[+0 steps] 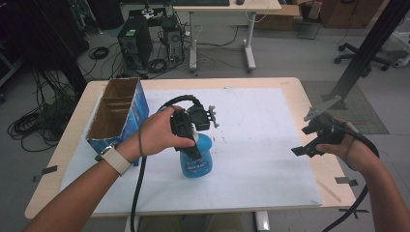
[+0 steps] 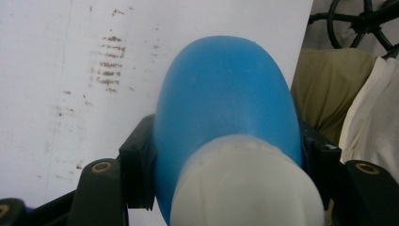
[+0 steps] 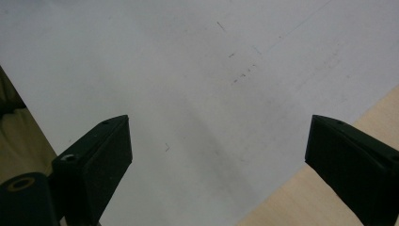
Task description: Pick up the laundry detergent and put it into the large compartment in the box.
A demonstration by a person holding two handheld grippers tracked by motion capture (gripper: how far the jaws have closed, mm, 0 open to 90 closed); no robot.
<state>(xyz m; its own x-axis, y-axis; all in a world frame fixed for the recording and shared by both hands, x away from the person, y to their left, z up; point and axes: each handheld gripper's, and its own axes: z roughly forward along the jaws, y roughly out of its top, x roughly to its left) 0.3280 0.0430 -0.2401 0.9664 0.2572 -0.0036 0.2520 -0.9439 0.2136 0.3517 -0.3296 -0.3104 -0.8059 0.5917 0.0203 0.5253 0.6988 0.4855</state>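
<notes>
Blue bottle [image 1: 196, 162] stands near the table's [image 1: 290, 87] front edge, left gripper [image 1: 191, 140] clamped on its neck. Right gripper [image 3: 216, 155] idles open over the right edge. Grasp looks done; any move or placement remains.

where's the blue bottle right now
In the high view the blue bottle stands on the white mat, left of centre, right of the cardboard box, clamped by the left gripper.
</notes>
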